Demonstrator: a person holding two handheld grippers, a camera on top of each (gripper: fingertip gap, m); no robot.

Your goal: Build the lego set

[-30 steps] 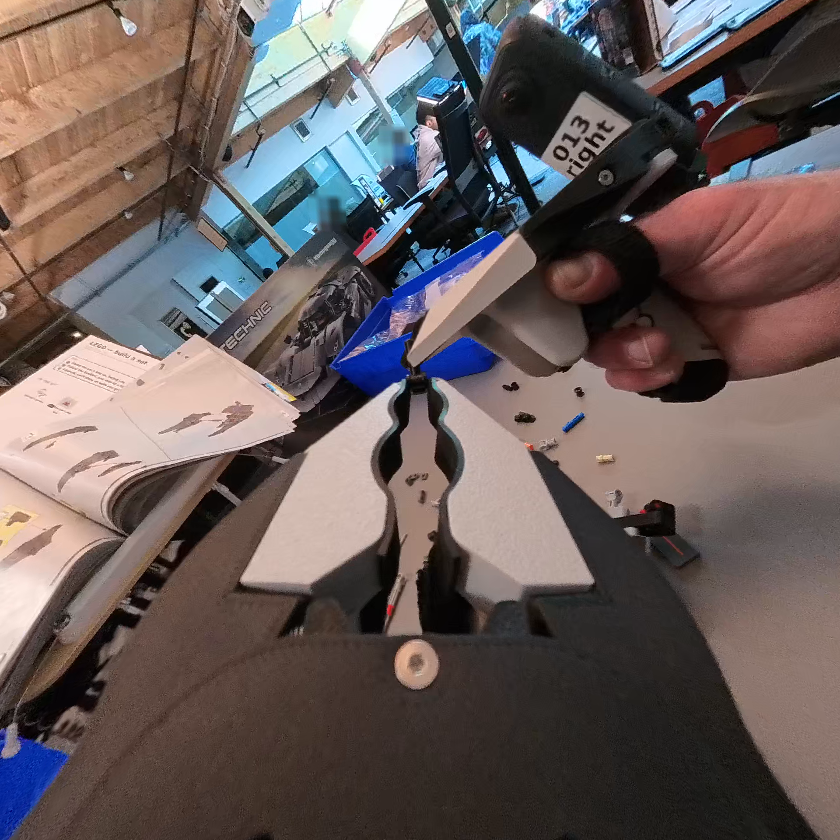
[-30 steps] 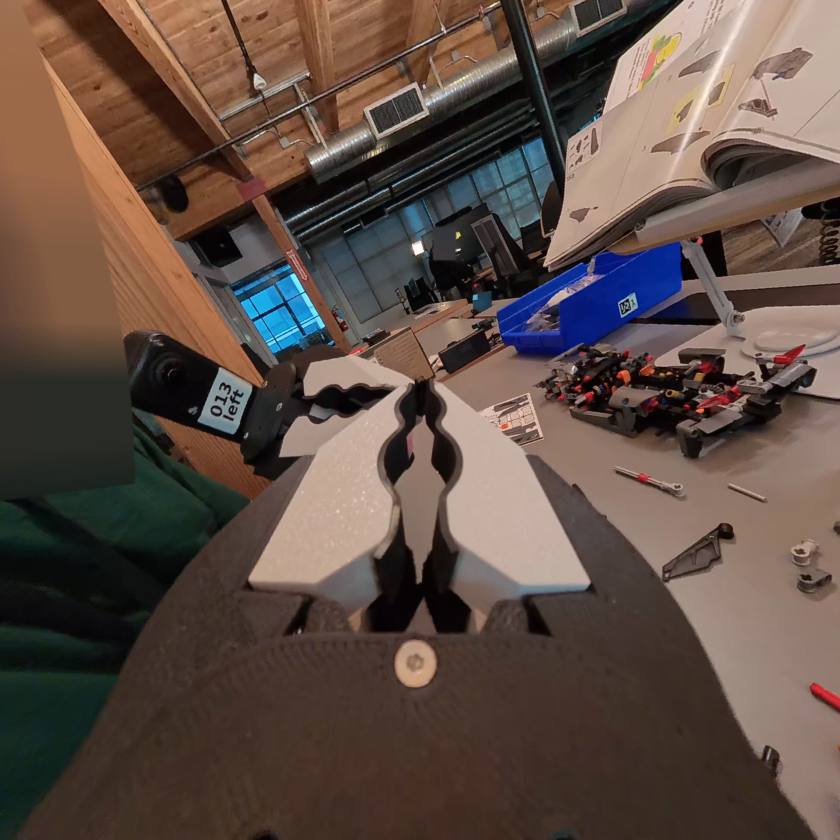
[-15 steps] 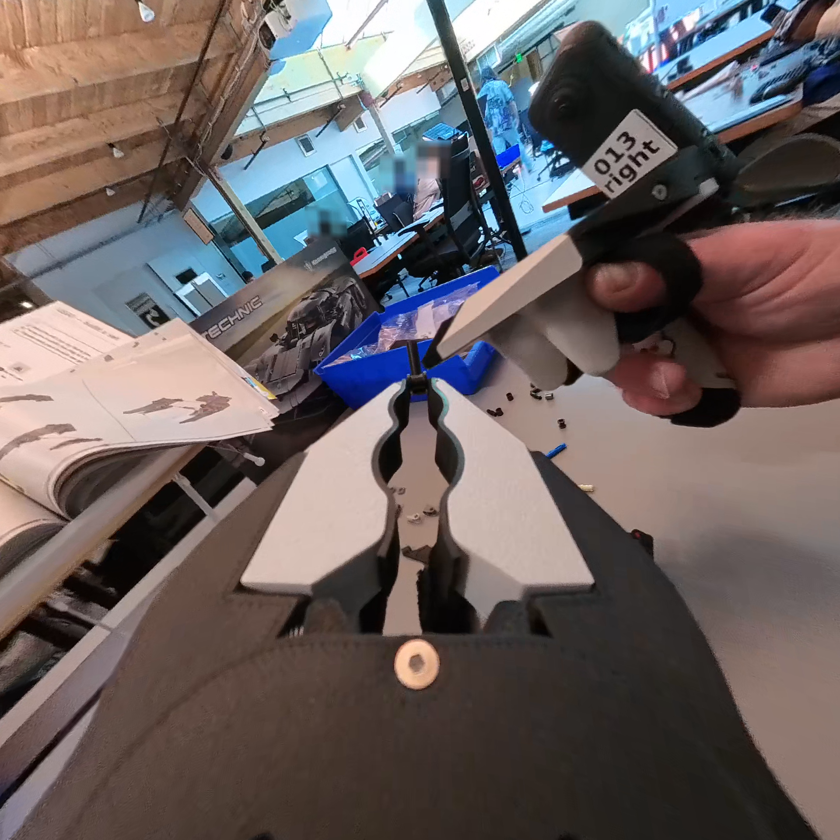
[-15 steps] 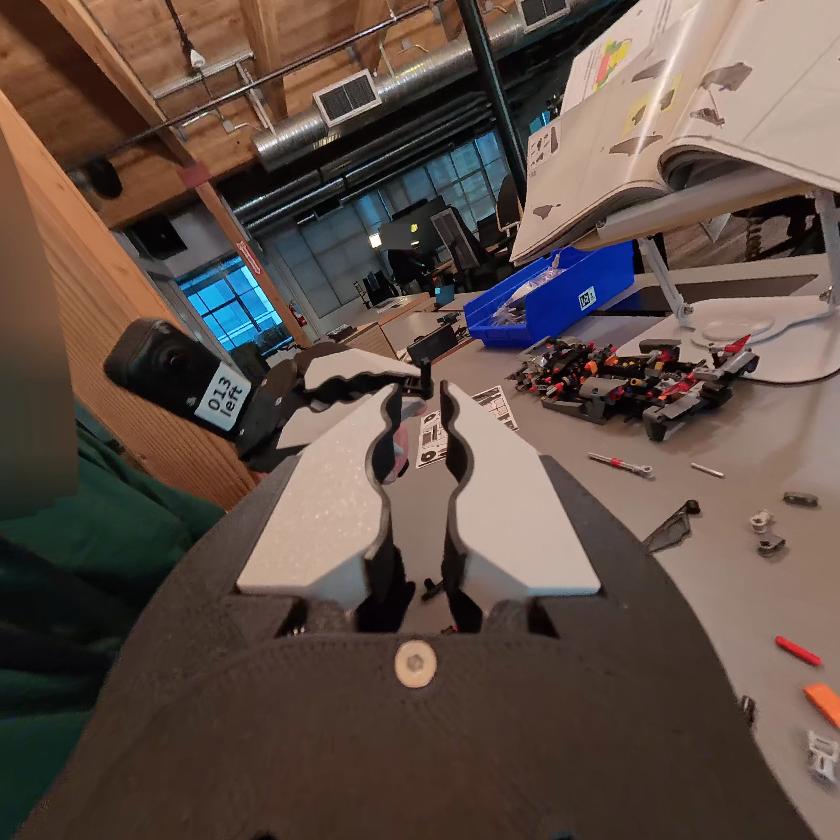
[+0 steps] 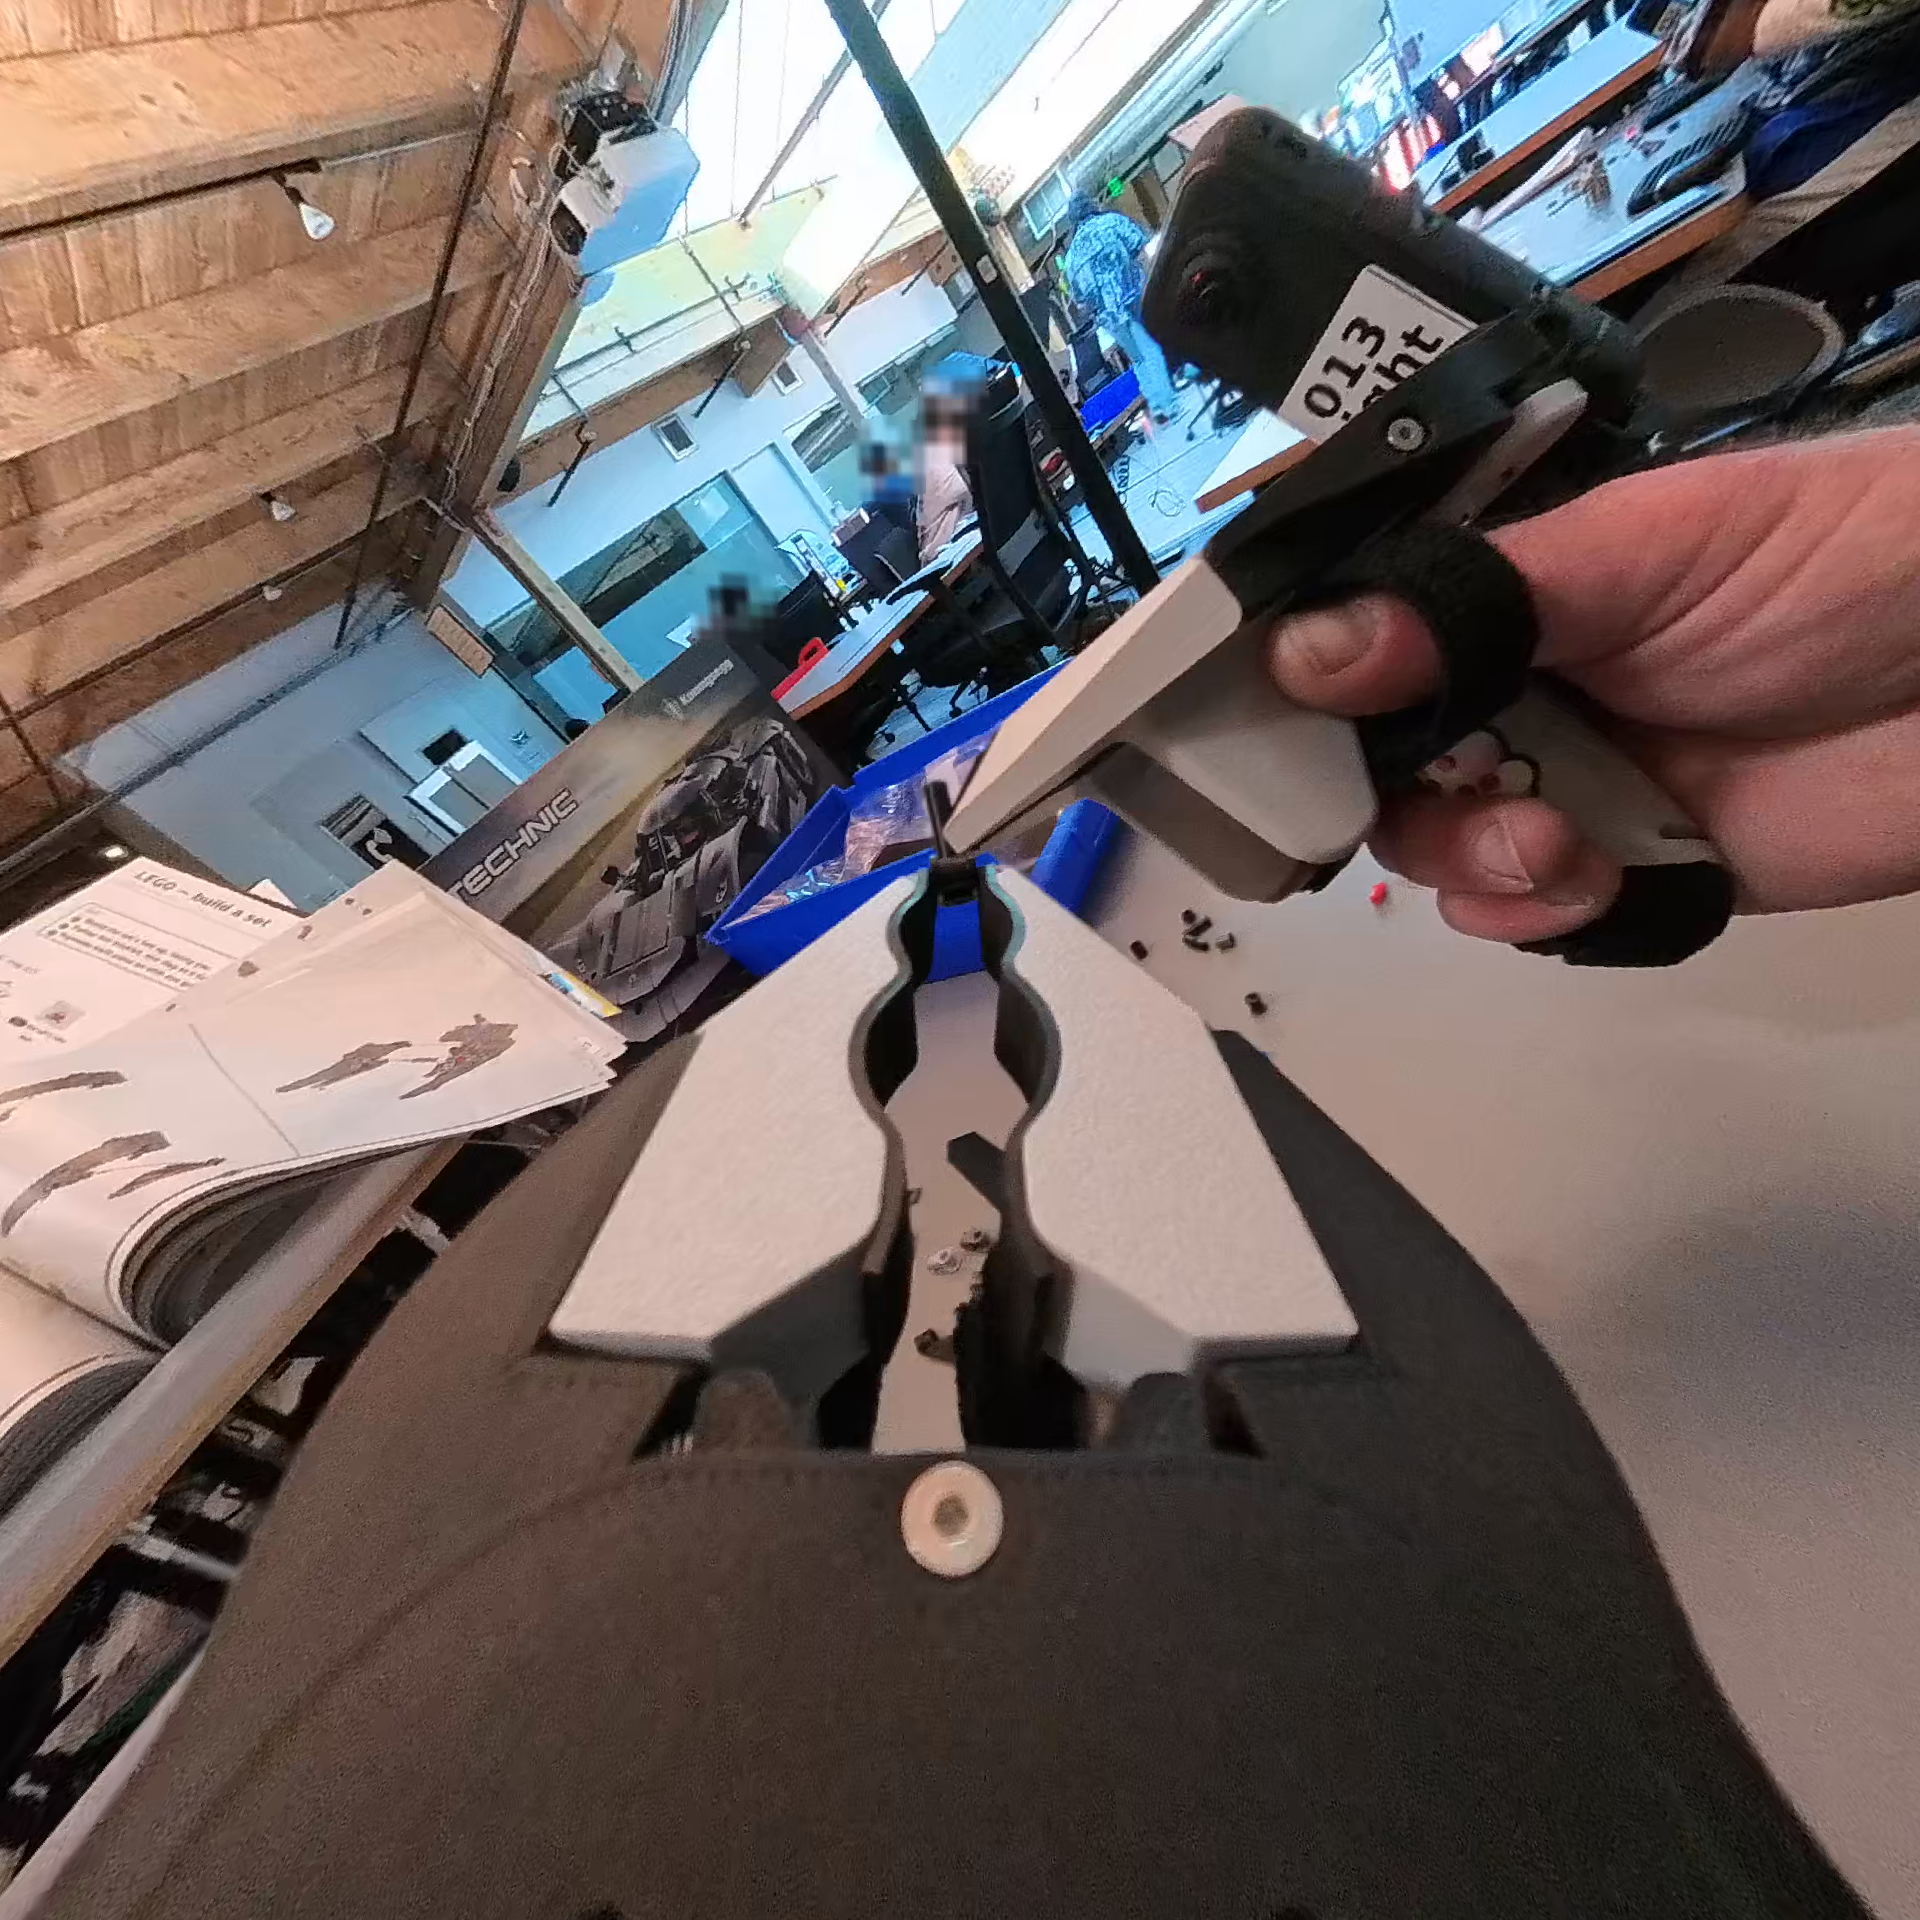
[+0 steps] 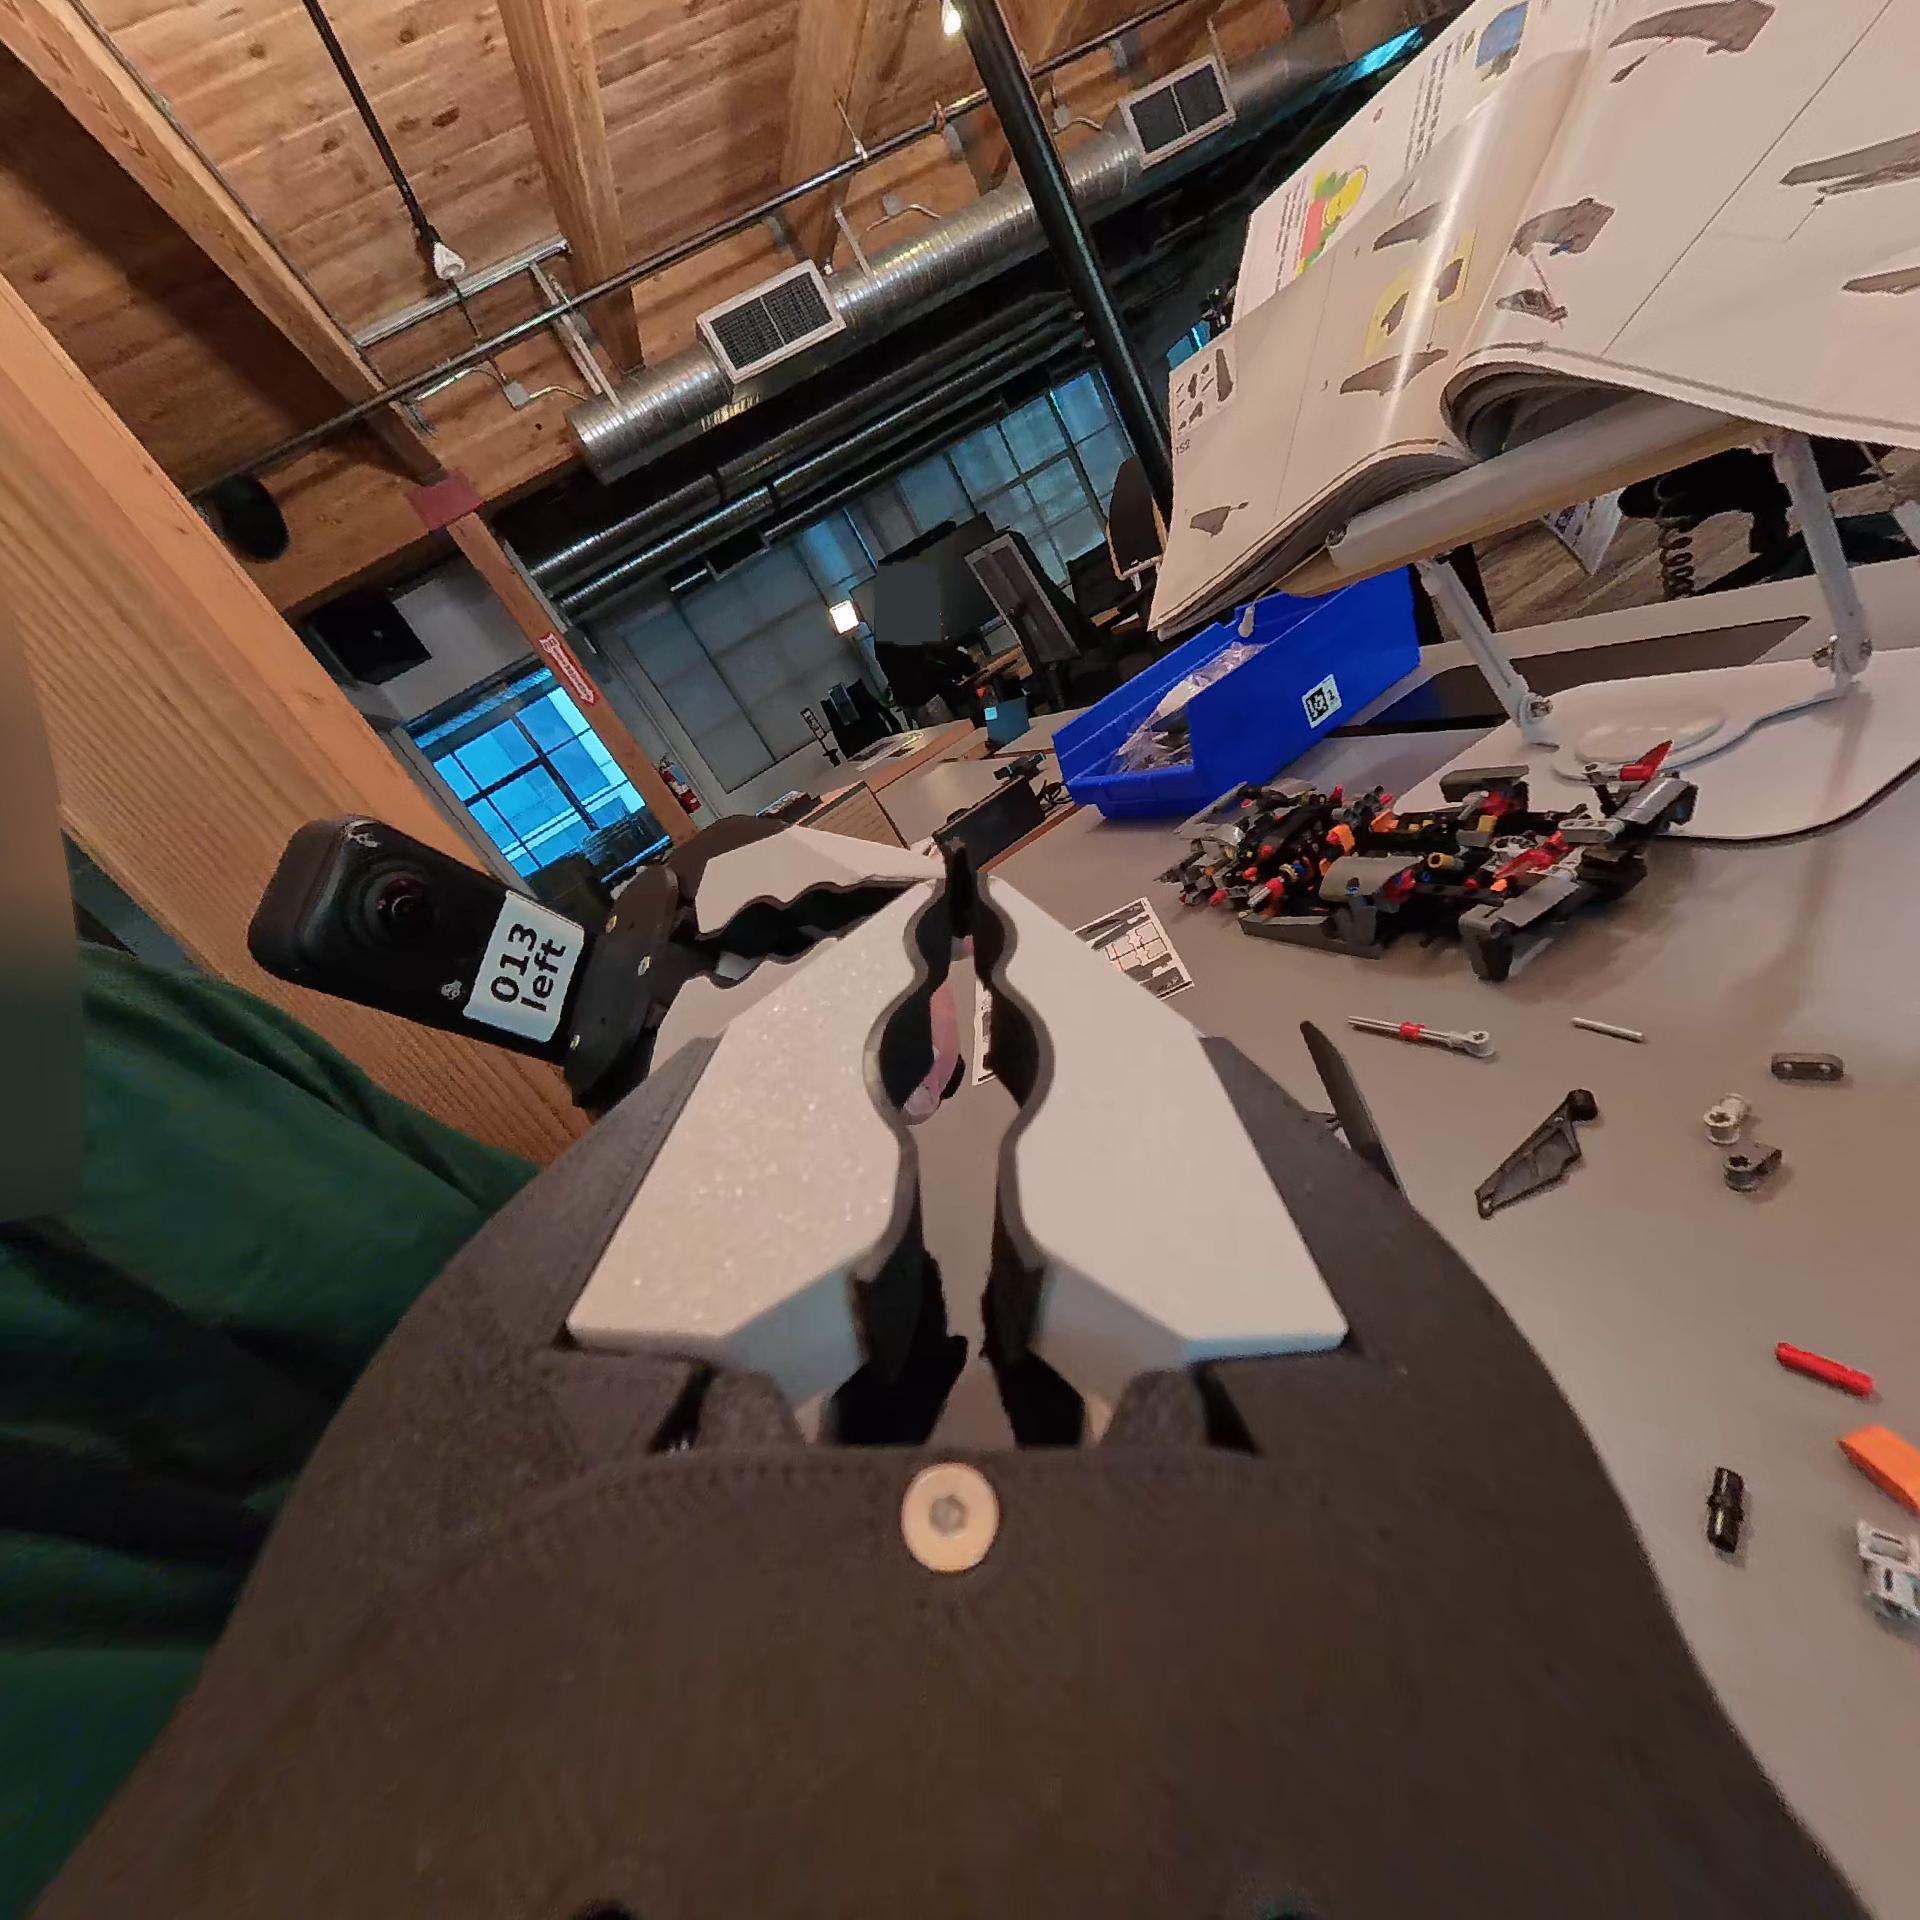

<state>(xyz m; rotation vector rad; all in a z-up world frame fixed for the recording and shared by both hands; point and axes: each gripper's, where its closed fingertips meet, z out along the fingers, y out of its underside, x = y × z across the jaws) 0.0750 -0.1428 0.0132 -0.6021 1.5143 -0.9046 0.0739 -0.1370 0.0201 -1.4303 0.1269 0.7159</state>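
Note:
My left gripper [image 5: 956, 883] is shut on a small black lego piece [image 5: 940, 821], a thin pin that sticks up from its tips. My right gripper [image 6: 961, 906] is held in a hand and meets the left one tip to tip above the grey table. Its jaws stand closed around the same black piece [image 6: 957, 871]. In the left wrist view the right gripper [image 5: 971, 828] comes in from the upper right. In the right wrist view the left gripper [image 6: 831, 899] lies just left of my tips. The partly built lego car [image 6: 1434, 873] sits farther back on the table.
An open instruction book [image 6: 1558, 260] rests on a stand, with a blue bin [image 6: 1247, 707] beside it. Loose parts lie to the right: a black triangular panel [image 6: 1532, 1153], a red-marked axle [image 6: 1418, 1034], a red pin [image 6: 1823, 1366]. A sticker sheet [image 6: 1138, 945] and the set's box [image 5: 665, 831] are nearby. The tips of both grippers are at nearly the same place. Left tips and right tips are each some 30 centimeters from the partly built lego car [image 6: 1434, 873].
The right gripper was shut, opened half a second ago, and has now closed on the black piece at the left gripper's tips. Both grippers have tilted and shifted a little.

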